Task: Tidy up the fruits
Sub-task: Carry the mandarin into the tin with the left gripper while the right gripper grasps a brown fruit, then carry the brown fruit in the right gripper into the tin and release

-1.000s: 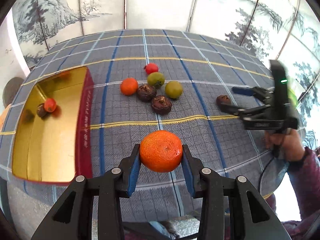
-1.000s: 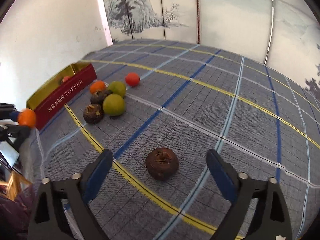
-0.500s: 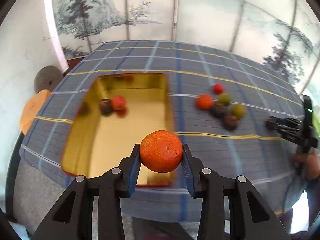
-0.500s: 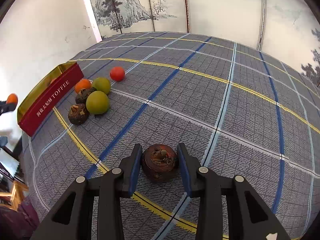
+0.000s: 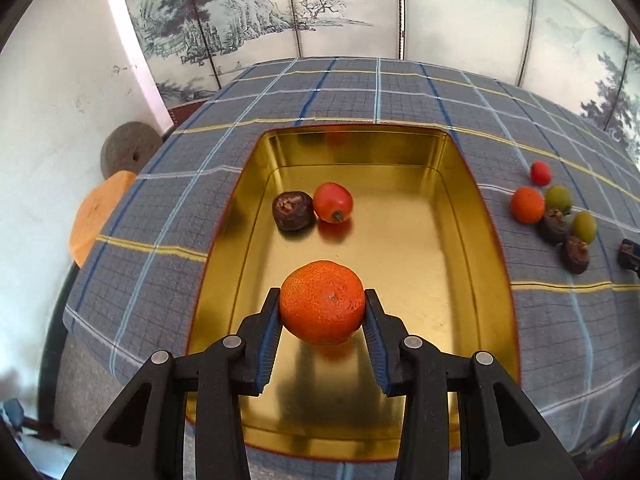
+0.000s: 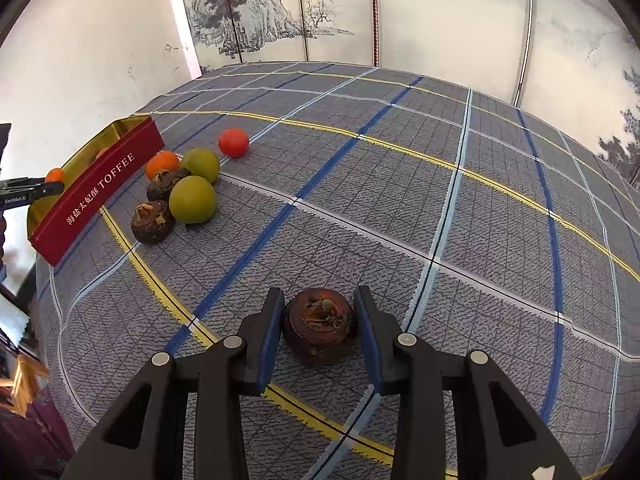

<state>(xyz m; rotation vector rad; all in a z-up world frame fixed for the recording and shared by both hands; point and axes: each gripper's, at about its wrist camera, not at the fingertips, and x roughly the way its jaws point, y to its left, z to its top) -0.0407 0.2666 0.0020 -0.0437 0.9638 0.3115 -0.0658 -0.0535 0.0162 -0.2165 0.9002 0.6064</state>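
My left gripper (image 5: 322, 304) is shut on an orange mandarin (image 5: 322, 300) and holds it above the near half of the gold tin (image 5: 472, 184). A dark brown fruit (image 5: 293, 211) and a red fruit (image 5: 333, 202) lie inside the tin. My right gripper (image 6: 319, 322) is shut on a dark brown fruit (image 6: 320, 326) resting on the plaid tablecloth (image 6: 400, 200). Loose fruits lie beside the tin: an orange one (image 6: 161, 164), two green ones (image 6: 192, 199), two brown ones (image 6: 153, 221) and a red one (image 6: 233, 142).
The tin's red side (image 6: 96, 196) reads TOFFEE and stands at the table's left edge. A painted folding screen (image 6: 360, 12) stands behind the table. A round grey stone (image 5: 126, 154) and an orange stool (image 5: 98, 210) sit on the floor left of the table.
My left gripper swung left with the mandarin, from over the cloth to over the tin. My right gripper closed on the brown fruit that lay between its open fingers.
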